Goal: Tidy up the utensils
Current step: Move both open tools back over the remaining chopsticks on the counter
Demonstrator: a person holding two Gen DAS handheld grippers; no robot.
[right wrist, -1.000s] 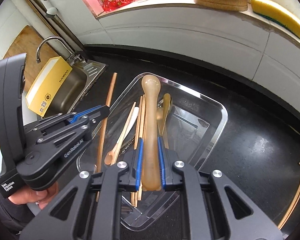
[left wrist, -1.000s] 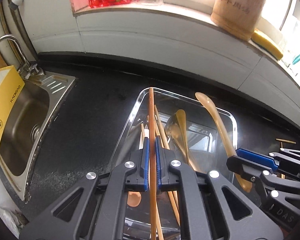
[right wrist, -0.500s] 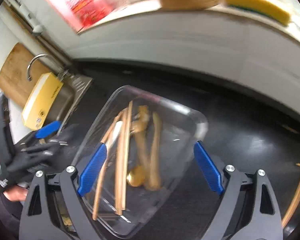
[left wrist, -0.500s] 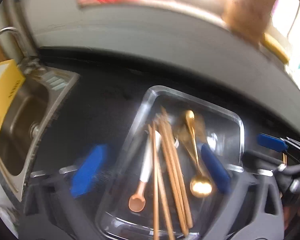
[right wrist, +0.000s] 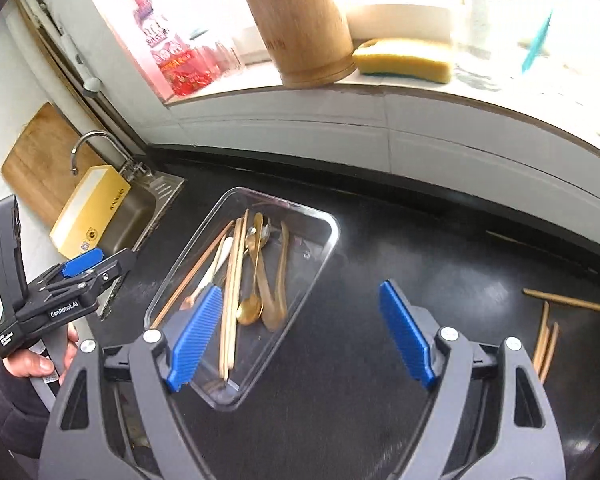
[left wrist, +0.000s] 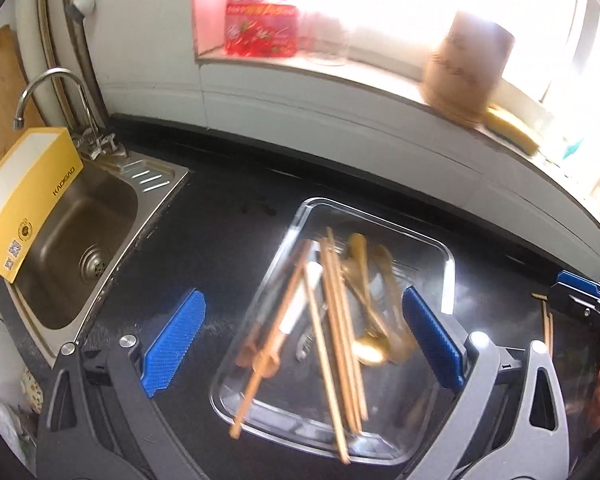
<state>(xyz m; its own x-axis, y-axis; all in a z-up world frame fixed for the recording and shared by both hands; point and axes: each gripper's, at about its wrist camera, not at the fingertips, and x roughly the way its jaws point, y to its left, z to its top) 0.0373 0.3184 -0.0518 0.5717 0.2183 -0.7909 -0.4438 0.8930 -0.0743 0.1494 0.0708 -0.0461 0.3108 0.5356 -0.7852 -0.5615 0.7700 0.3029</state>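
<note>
1. Utensils heaped in clear tray (right wrist: 320,256) on black counter (right wrist: 420,260): wooden chopsticks (right wrist: 232,300), gold spoon (right wrist: 249,312), amber spoon (right wrist: 278,280), white-handled spoon (right wrist: 216,264).
2. Left gripper (left wrist: 300,340) above tray's near end, jaws wide apart, holding nothing (blurred view).
3. Right gripper (right wrist: 300,340) just right of tray, jaws spread wide, empty; left blue pad (right wrist: 196,332) overlapping tray's edge in view.
4. More loose chopsticks (right wrist: 548,336) lying well right of tray.
5. Left of tray: steel sink (left wrist: 80,240) with yellow box (left wrist: 24,204).
6. Behind tray, on sill: wooden holder (right wrist: 300,24), yellow sponge (right wrist: 404,60).
</note>
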